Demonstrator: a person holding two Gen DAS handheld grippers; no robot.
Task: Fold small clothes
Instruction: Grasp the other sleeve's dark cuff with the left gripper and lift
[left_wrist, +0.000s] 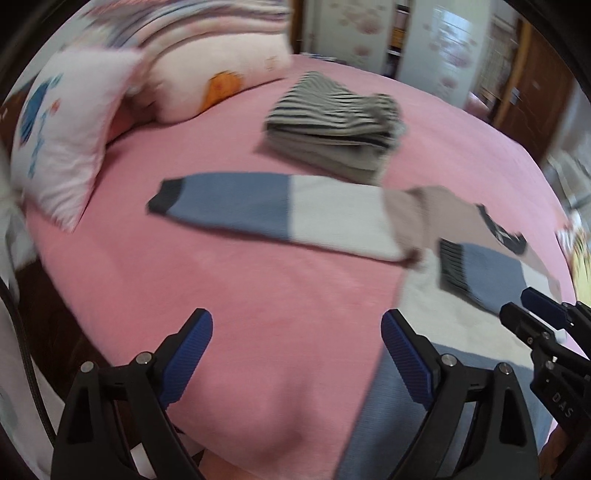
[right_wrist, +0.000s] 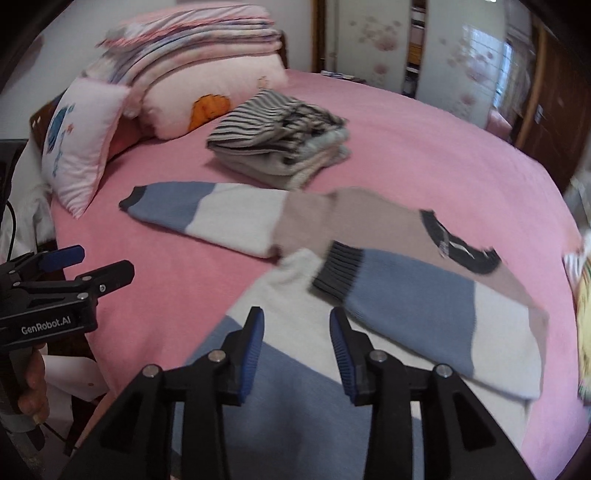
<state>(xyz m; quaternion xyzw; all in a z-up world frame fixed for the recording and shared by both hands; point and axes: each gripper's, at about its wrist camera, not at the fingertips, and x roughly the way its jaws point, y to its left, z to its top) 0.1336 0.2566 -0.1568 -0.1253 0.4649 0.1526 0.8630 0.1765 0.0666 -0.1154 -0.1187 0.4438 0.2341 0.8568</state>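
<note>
A small knit sweater (right_wrist: 388, 236) in blue, white and tan bands lies flat on the pink bed (right_wrist: 406, 155). Its left sleeve (left_wrist: 258, 210) stretches out to the left. Its right sleeve (right_wrist: 413, 306) is folded in across the body, dark cuff toward the middle. My left gripper (left_wrist: 295, 354) is open and empty, above the bed just left of the sweater's lower edge; it also shows in the right wrist view (right_wrist: 85, 264). My right gripper (right_wrist: 297, 343) is open and empty above the sweater's blue and white hem; it also shows in the left wrist view (left_wrist: 532, 314).
A stack of folded striped clothes (right_wrist: 280, 144) sits behind the sweater mid-bed. Pillows (right_wrist: 77, 144) and folded quilts (right_wrist: 199, 40) are piled at the back left. A yellow patterned item (right_wrist: 583, 295) lies at the right edge. Wardrobe doors (right_wrist: 461, 55) stand behind.
</note>
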